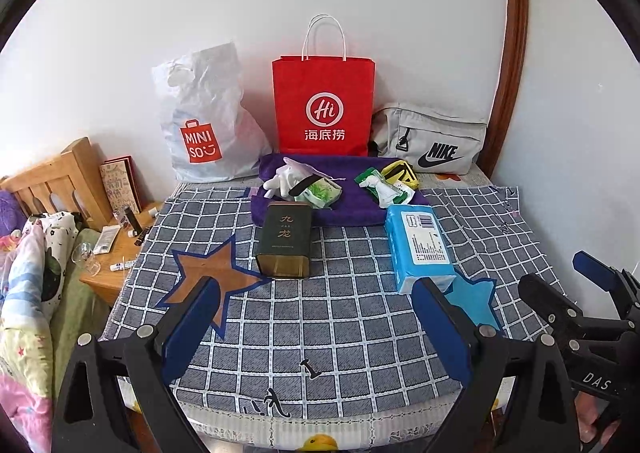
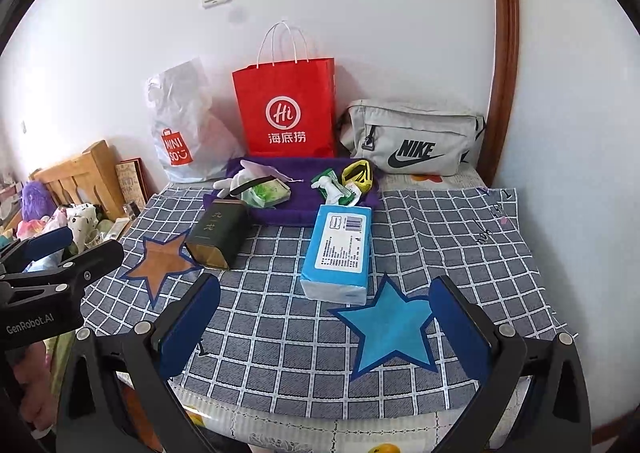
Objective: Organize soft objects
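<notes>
1. Blue-grey checked cloth (image 1: 360,333) covers the counter; an orange star patch (image 1: 208,273) sits on its left, a blue star patch (image 2: 390,327) on its right.
2. My left gripper (image 1: 316,317) is spread wide with nothing between the pads, hovering over the near cloth.
3. My right gripper (image 2: 324,317) is likewise wide apart and empty (the blue star lies between its fingers, below them).
4. Blue tissue pack (image 2: 338,253) lies flat, label up, its near end touching the upper tip of the blue star.
5. Dark green tin (image 1: 286,241) lies on its side just beside the orange star.
6. Purple towel (image 1: 348,213) at the back carries small soft packets: white-and-green ones (image 1: 316,193) on its left, green and yellow ones (image 1: 388,183) on its right.
7. Against the wall: white plastic bag (image 1: 204,121), red paper bag (image 1: 324,105), grey waist bag (image 1: 432,141).
</notes>
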The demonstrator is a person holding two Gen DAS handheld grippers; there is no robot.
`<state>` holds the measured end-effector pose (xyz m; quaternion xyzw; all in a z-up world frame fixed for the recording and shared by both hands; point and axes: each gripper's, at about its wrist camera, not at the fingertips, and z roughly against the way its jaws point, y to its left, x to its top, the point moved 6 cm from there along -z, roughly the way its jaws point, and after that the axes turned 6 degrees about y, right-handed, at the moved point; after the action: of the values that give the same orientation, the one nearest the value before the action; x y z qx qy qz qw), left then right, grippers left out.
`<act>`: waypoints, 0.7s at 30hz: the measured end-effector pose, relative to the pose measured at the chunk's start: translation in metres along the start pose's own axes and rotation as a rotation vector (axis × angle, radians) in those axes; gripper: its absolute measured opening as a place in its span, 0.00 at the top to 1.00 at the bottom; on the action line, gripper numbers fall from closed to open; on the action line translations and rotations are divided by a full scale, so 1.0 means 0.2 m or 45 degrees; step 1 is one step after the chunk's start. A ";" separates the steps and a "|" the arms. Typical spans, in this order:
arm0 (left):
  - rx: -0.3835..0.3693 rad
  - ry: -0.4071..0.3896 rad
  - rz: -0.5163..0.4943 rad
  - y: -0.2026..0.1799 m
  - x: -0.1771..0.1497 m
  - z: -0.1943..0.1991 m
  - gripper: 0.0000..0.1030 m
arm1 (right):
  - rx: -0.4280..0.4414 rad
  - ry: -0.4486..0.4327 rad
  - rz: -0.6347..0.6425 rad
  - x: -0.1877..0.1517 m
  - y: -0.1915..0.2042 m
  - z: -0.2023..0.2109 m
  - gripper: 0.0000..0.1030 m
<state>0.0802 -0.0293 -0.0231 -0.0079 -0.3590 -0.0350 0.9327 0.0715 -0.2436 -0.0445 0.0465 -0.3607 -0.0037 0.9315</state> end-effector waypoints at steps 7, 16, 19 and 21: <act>0.016 -0.003 -0.008 0.00 -0.01 0.01 0.06 | 0.008 0.000 -0.018 -0.01 -0.01 0.01 0.00; 0.019 0.004 0.004 0.00 -0.03 0.01 0.06 | 0.016 -0.003 -0.012 -0.02 0.00 0.02 0.00; 0.020 0.008 0.003 -0.01 -0.03 0.01 0.06 | 0.016 -0.006 -0.011 -0.02 0.00 0.02 0.00; 0.018 0.009 0.004 -0.01 -0.03 0.01 0.06 | 0.020 -0.003 -0.012 -0.02 0.00 0.02 0.00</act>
<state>0.0742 -0.0309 -0.0267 -0.0016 -0.3560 -0.0310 0.9340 0.0655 -0.2438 -0.0441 0.0553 -0.3616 -0.0052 0.9307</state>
